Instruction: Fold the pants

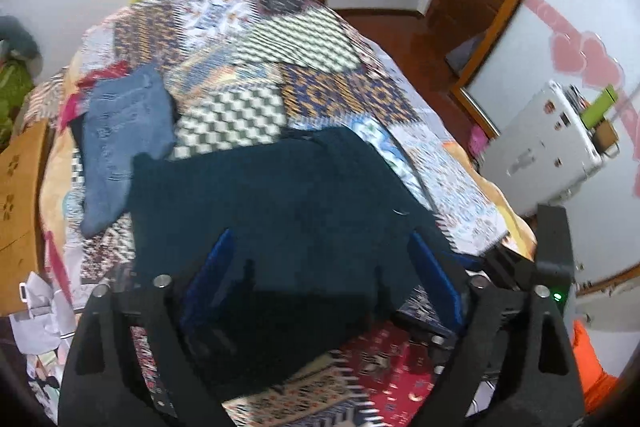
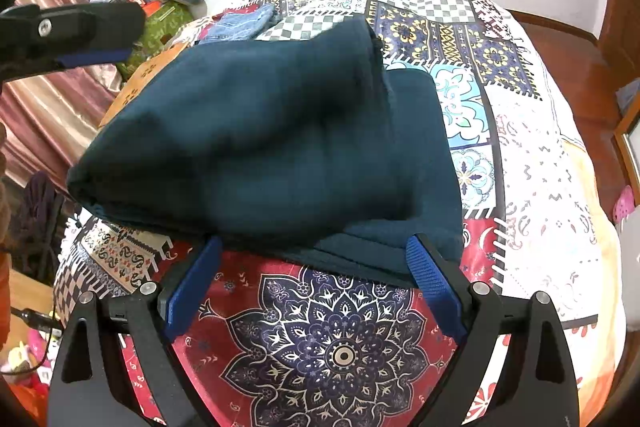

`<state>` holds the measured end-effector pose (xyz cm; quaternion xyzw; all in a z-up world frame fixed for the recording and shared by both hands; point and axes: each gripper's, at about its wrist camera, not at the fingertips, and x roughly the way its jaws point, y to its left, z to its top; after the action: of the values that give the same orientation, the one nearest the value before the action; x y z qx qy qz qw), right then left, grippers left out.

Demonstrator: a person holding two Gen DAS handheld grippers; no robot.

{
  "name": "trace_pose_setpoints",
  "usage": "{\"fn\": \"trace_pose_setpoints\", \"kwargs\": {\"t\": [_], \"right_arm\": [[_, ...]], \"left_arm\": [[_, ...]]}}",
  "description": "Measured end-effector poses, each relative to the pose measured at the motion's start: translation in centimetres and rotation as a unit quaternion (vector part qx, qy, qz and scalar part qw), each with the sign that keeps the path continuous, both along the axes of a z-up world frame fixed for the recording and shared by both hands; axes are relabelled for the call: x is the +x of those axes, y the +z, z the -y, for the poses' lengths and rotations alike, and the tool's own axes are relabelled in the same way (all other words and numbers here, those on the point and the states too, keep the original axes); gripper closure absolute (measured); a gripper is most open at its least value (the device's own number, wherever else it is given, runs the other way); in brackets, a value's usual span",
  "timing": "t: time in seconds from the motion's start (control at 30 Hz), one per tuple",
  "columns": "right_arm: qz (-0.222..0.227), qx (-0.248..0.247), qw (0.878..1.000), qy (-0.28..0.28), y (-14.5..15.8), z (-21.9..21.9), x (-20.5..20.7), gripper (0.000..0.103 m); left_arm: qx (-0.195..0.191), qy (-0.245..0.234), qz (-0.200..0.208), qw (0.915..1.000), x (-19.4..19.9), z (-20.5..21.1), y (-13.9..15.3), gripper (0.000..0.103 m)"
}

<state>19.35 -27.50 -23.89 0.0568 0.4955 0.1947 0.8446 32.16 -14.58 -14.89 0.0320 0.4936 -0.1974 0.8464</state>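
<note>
Dark teal pants [image 2: 272,147] lie folded in a thick bundle on the patchwork quilt [image 2: 532,163]; they also show in the left wrist view [image 1: 264,211]. My right gripper [image 2: 316,247] is open, its blue fingertips at the near edge of the bundle, holding nothing. My left gripper [image 1: 320,243] is open above the pants, with the cloth spread under and between its fingers. The left gripper also shows at the upper left of the right wrist view [image 2: 76,35], raised beside the bundle.
Folded blue jeans [image 1: 120,139] lie on the quilt beyond the teal pants, also in the right wrist view [image 2: 244,21]. A wooden headboard piece [image 1: 20,211] is at the left. A white appliance [image 1: 548,147] and a wooden door frame [image 1: 492,3] stand to the right.
</note>
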Motion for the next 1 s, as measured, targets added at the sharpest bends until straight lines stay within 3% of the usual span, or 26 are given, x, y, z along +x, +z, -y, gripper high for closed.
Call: {"fn": "trace_pose_setpoints", "kwargs": {"t": [0.13, 0.3, 0.5, 0.6, 0.7, 0.8, 1.0], "right_arm": [[0.0, -0.002, 1.0, 0.001, 0.0, -0.1, 0.0, 0.011], [-0.003, -0.003, 1.0, 0.001, 0.0, -0.3, 0.1, 0.011], [-0.005, -0.005, 1.0, 0.004, -0.1, -0.5, 0.5, 0.009], [-0.004, -0.01, 1.0, 0.01, -0.2, -0.7, 0.8, 0.009], [-0.006, -0.019, 1.0, 0.014, -0.4, -0.9, 1.4, 0.009], [-0.006, -0.022, 1.0, 0.015, -0.4, -1.1, 1.8, 0.009], [-0.004, -0.02, 1.0, 0.007, 0.0, -1.1, 1.6, 0.009]], "left_arm": [[0.002, 0.043, 0.002, 0.9991, 2.2, -2.4, -1.0, 0.009], [0.052, 0.082, -0.012, 0.9952, 6.7, -4.5, -4.3, 0.009], [0.097, 0.088, -0.042, 0.9905, 11.8, -5.6, -8.6, 0.009], [0.111, 0.068, -0.062, 0.9896, 13.7, -5.8, -10.2, 0.009], [0.107, 0.037, -0.08, 0.9903, 14.4, -6.5, -11.5, 0.003], [0.12, 0.007, -0.059, 0.991, 13.6, -7.0, -12.4, 0.0], [0.092, 0.049, -0.056, 0.993, 11.4, -10.4, -12.4, 0.0]]}}
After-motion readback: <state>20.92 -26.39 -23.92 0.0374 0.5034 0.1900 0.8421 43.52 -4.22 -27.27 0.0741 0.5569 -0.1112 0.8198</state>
